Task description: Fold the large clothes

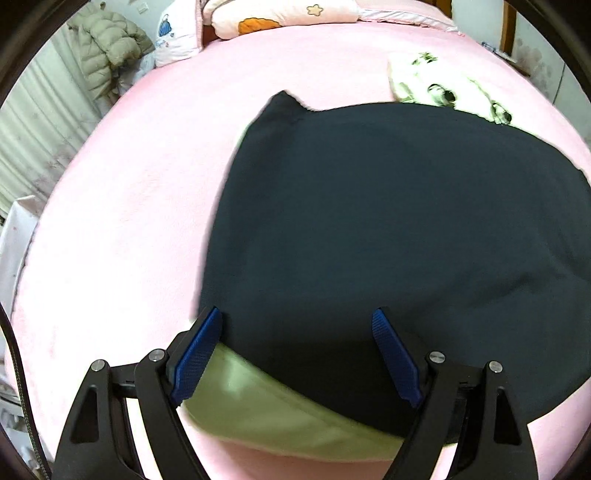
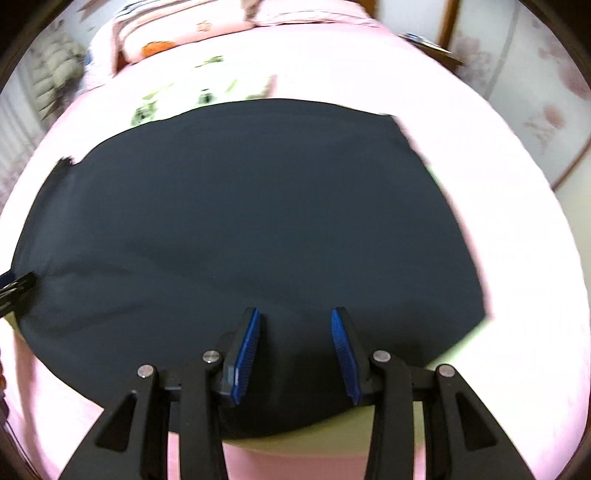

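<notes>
Dark navy garment (image 1: 388,221) lies spread flat on the pink bed (image 1: 122,229), its near edge over a pale green layer (image 1: 266,406). Left gripper (image 1: 297,354) points steeply down above that near edge, jaws wide open, nothing pinched. Right gripper (image 2: 293,354) is over the same hem, jaws partly open, cloth below them but not clamped. White patterned cloth (image 1: 436,86) lies beyond the garment, pillow (image 1: 280,16) at the bed's head.

No readable text, label, brand, number or sign anywhere
</notes>
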{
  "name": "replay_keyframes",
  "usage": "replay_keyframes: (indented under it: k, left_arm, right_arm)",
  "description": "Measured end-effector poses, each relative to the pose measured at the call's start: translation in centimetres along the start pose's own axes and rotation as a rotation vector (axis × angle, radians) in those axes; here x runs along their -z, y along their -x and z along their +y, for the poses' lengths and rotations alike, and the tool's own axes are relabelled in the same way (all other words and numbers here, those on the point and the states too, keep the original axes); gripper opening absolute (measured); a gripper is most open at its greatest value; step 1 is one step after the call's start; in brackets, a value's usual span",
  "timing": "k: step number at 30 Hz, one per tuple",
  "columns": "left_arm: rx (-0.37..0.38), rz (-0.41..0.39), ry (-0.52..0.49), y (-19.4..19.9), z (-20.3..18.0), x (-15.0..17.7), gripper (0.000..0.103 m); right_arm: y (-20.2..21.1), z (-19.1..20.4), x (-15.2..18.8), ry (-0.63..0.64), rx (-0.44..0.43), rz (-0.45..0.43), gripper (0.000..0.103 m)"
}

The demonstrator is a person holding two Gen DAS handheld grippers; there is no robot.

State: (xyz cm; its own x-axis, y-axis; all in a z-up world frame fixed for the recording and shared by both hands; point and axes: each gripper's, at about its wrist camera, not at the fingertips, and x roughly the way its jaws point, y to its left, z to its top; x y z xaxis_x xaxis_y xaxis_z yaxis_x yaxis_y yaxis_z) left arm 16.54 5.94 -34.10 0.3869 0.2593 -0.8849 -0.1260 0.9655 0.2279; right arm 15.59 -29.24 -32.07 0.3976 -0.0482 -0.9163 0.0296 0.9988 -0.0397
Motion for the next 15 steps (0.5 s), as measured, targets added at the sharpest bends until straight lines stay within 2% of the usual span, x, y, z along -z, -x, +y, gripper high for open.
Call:
replay_keyframes:
  k: [2,3,5,7,12,15]
  left_arm:
    - [-0.051,-0.006,-0.002,0.1,0.3,0.5,0.088]
    - [-0.046,-0.005,0.018,0.1,0.7,0.7,0.088]
    - [-0.023,0.009,0.076,0.0,1.7,1.3,0.090]
    - [-0.017,0.017,0.100,-0.5,2.4,1.5,0.091]
    - [-0.036,0.018,0.097,-1.3,2.1,1.6,0.098]
    - [-0.017,0.036,0.138,-2.0,2.6,1.5,0.102]
  right_arm:
    - [0.5,-1.9,0.7,-0.018,0.021,-0.011,0.039]
    - [0.8,-2.5,0.9,-0.020,0.026,-0.017,0.037]
    - [1.1,-3.2,1.3,-0.012,0.029,-0.020,0.026]
    - [1.2,-3.2,1.4,-0.003,0.037,-0.024,0.022]
    - [0.6,-3.4,2.2,-0.004,0.064,-0.022,0.021]
    - [-0.8,-3.0,2.1,0.001,0.063,-0.015,0.021]
